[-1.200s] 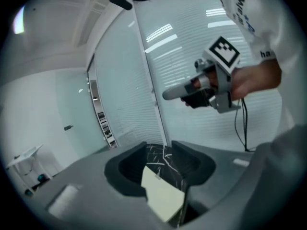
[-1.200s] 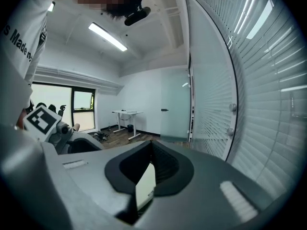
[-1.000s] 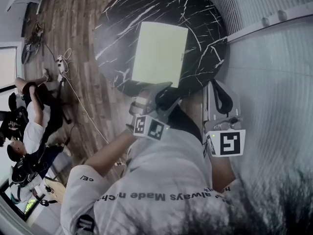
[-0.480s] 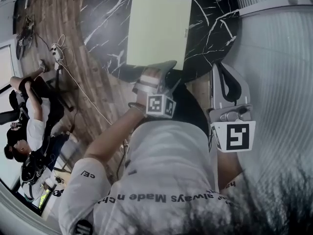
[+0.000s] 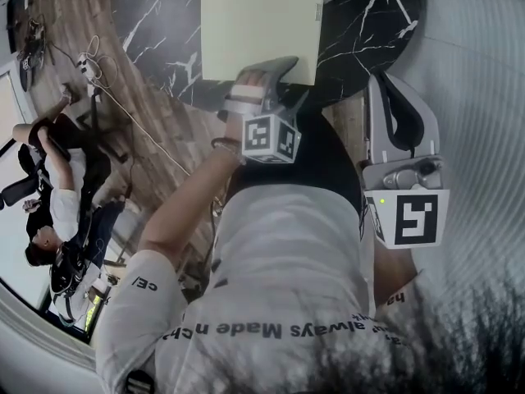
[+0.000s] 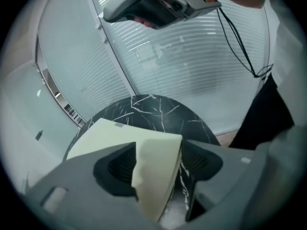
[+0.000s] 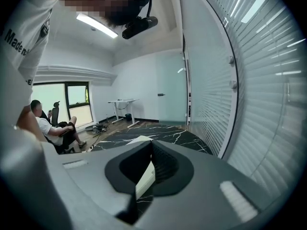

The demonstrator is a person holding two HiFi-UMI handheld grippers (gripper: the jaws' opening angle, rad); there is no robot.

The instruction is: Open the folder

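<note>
A pale yellow-green folder (image 5: pixel 261 23) lies closed and flat on the round black marble table (image 5: pixel 156 23). My left gripper (image 5: pixel 283 76) is at the folder's near edge, pointing down at it. Its jaws have just been opening and stand wide. In the left gripper view the folder's near corner (image 6: pixel 156 176) shows in the gap between them, with neither pad pressing on it. My right gripper (image 5: pixel 394 84) hangs to the right, off the table's edge, shut with nothing in it. Its own view shows the jaws (image 7: pixel 151 147) together and the folder (image 7: pixel 145 175) beyond.
A wall of white blinds (image 5: pixel 476 97) runs close along the right of the table. On the wooden floor at the left lie cables and a power strip (image 5: pixel 86 64). A person sits in a chair (image 5: pixel 57 195) further left. A desk (image 7: pixel 122 102) stands at the far wall.
Both grippers have come down. The left one has closed in on the folder's near edge and its tips now overlap it. The right one has sunk beside the table, still shut.
</note>
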